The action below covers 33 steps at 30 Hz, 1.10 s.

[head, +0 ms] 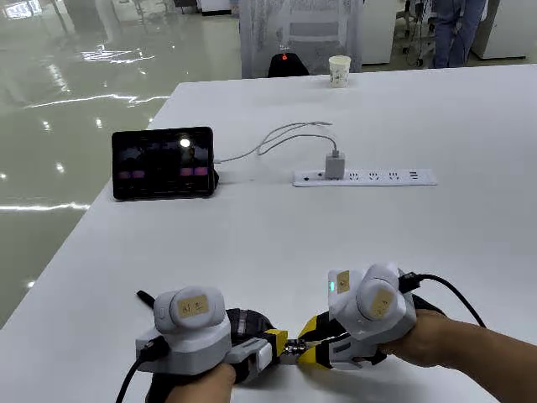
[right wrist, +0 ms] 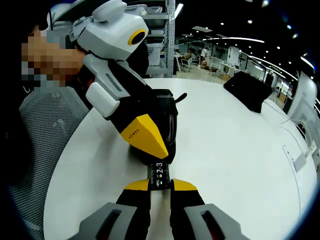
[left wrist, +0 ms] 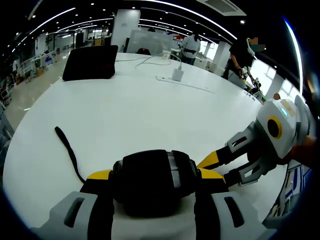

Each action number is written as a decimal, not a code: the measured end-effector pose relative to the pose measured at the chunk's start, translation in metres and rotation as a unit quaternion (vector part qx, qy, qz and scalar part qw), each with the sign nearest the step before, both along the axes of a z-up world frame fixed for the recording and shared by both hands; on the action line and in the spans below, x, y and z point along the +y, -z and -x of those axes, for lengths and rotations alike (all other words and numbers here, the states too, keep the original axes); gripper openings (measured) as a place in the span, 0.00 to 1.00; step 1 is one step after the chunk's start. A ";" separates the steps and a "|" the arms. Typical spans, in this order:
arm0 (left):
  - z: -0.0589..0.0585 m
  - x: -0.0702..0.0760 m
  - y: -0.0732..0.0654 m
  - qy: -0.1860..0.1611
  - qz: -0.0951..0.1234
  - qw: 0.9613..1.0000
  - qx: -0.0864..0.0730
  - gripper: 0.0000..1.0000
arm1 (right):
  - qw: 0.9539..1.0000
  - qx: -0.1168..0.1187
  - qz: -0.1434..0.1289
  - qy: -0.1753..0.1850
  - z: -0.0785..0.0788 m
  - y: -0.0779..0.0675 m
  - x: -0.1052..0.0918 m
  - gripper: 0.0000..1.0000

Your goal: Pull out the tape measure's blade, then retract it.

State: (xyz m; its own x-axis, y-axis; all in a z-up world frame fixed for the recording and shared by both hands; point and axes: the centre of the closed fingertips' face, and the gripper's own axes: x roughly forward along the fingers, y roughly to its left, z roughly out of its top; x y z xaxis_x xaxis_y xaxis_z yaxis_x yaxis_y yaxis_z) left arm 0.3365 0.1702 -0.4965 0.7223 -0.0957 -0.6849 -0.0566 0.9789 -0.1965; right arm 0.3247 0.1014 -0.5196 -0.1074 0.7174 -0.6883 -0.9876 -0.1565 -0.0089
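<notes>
A black rectangular tablet (head: 163, 163) stood propped on a white table (head: 336, 227). To its right lay a white power strip (head: 365, 177) with a white charger (head: 335, 164) plugged in, joined to the tablet by a thin grey cable (head: 285, 138). A white paper cup (head: 339, 70) stood beyond.

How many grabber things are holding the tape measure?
2. The left gripper clamps the black tape measure near the front edge of the table. The right gripper, just beside it, pinches the tip of the blade. None seem hidden.

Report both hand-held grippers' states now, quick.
Left hand-held gripper: shut on the tape case.
Right hand-held gripper: shut on the blade, close to the case.
</notes>
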 end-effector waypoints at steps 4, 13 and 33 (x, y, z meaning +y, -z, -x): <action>0.000 0.000 0.000 0.001 0.000 1.000 0.000 0.60 | 1.000 0.000 -0.001 0.000 0.001 0.000 0.003 0.11; 0.000 0.000 0.000 0.003 0.001 1.000 0.001 0.60 | 1.000 0.003 -0.004 0.000 0.002 0.000 0.010 0.11; 0.000 -0.001 0.000 0.005 0.000 1.000 0.001 0.60 | 1.000 0.007 -0.009 0.000 0.004 0.001 0.020 0.11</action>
State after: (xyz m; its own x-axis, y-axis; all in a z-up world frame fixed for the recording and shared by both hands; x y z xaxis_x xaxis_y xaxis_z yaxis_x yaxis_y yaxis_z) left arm 0.3362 0.1694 -0.4965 0.7205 -0.1037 -0.6857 -0.0468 0.9792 -0.1973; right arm 0.3208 0.1211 -0.5203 -0.1173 0.7301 -0.6731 -0.9876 -0.1568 0.0020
